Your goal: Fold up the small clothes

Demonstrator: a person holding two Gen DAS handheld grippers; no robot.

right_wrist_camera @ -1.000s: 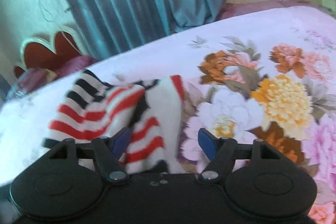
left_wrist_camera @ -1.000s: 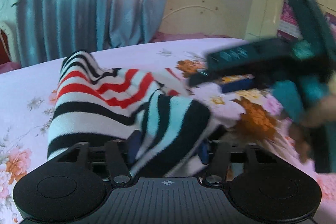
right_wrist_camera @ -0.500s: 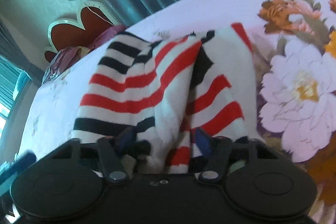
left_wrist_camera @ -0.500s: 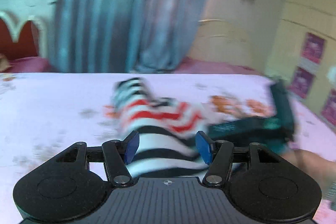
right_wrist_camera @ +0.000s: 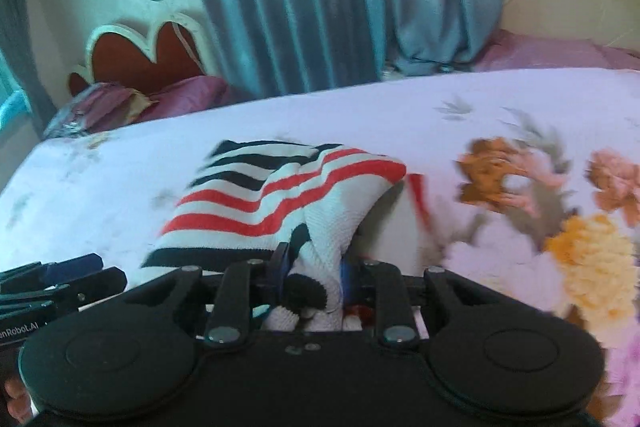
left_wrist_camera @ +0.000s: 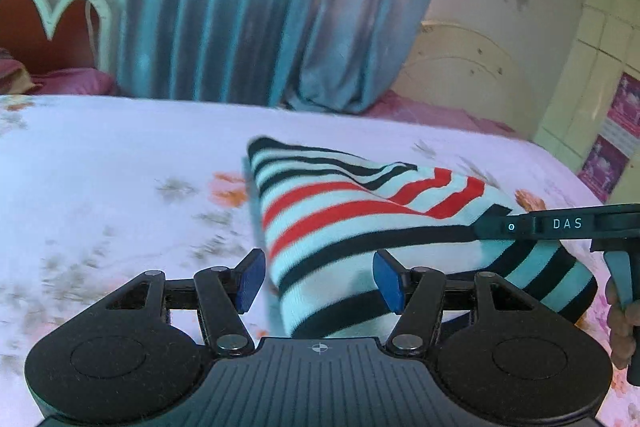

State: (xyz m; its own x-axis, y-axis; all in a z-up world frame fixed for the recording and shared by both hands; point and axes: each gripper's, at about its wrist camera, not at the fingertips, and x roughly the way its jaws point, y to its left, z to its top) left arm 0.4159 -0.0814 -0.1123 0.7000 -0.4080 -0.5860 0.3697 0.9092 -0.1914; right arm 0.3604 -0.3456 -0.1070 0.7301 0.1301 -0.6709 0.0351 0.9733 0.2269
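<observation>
A small striped garment [left_wrist_camera: 360,223], white with black and red stripes, lies partly folded on the floral bedsheet [left_wrist_camera: 100,163]. My left gripper [left_wrist_camera: 319,280] is open, its blue pads either side of the garment's near edge, holding nothing. My right gripper [right_wrist_camera: 314,273] is shut on a bunched fold of the same garment [right_wrist_camera: 288,203] and lifts it slightly. In the left wrist view the right gripper's dark body [left_wrist_camera: 560,225] reaches in from the right over the cloth. The left gripper's fingers [right_wrist_camera: 60,279] show at the left edge of the right wrist view.
Blue curtains [left_wrist_camera: 260,7] hang behind the bed. A red scalloped headboard [left_wrist_camera: 44,31] and purple pillow [right_wrist_camera: 176,99] are at the far left. Large printed flowers [right_wrist_camera: 592,259] cover the sheet to the right. A cream wall and cupboard [left_wrist_camera: 592,67] stand at the right.
My left gripper let go of the garment, opened and drew back. My right gripper moved onto the garment and closed on a fold of it.
</observation>
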